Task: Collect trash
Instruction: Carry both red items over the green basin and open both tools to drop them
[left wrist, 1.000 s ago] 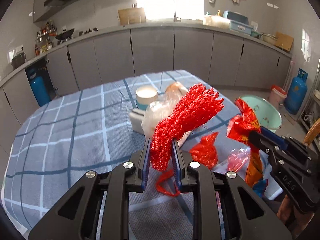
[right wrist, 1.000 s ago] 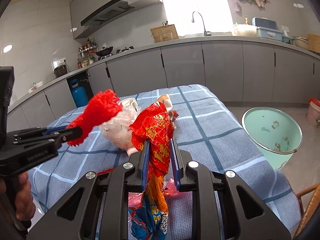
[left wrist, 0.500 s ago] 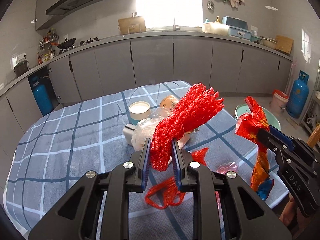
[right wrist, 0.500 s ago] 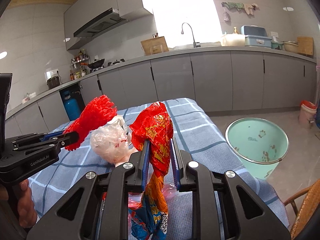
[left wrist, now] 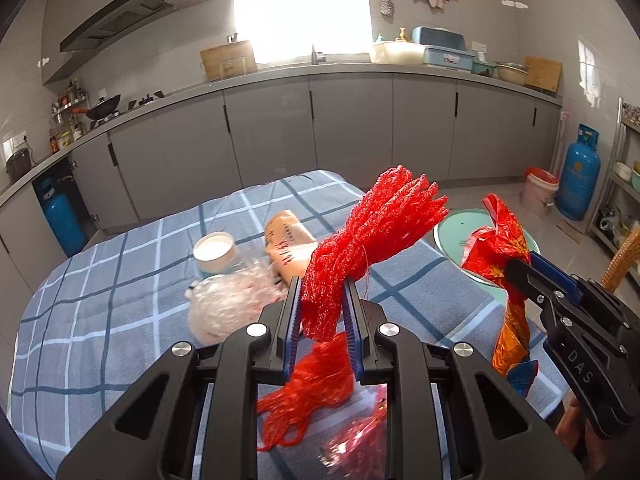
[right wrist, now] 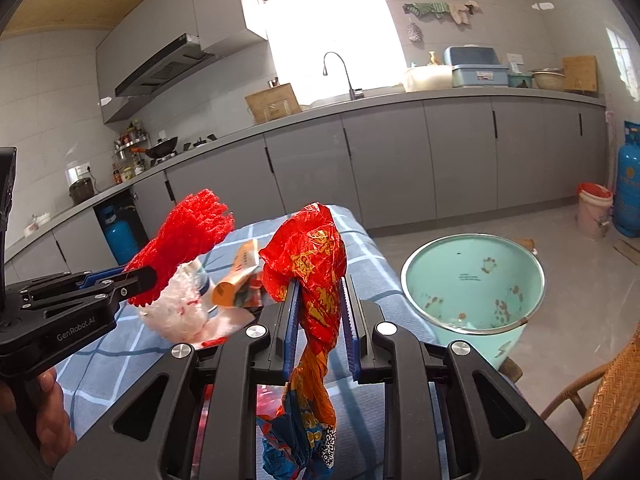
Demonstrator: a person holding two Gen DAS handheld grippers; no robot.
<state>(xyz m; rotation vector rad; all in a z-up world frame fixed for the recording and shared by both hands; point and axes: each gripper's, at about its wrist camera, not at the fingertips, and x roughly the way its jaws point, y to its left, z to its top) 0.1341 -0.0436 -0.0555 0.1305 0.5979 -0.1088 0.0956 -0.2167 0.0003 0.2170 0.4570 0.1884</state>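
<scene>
Both grippers loaded with trash above the checked worktop; basin on the floor to the right.

On the blue checked worktop lie, from the left, a white paper cup, a crumpled clear plastic bag touching it, and a tan wrapper tube just beside, with loose red scraps at the near edge. The left gripper has its jaws narrow, clamped on a bunched red mesh net bag whose frayed tail hangs below. The right gripper, jaws likewise narrow, pinches a crumpled red-and-orange snack wrapper, its blue end dangling. Right of the worktop, on the floor, stands a mint-green enamel basin, open-topped with nothing covering it. Beyond it are a pale bucket and a blue gas cylinder; a wicker chair crowds the near right corner.
</scene>
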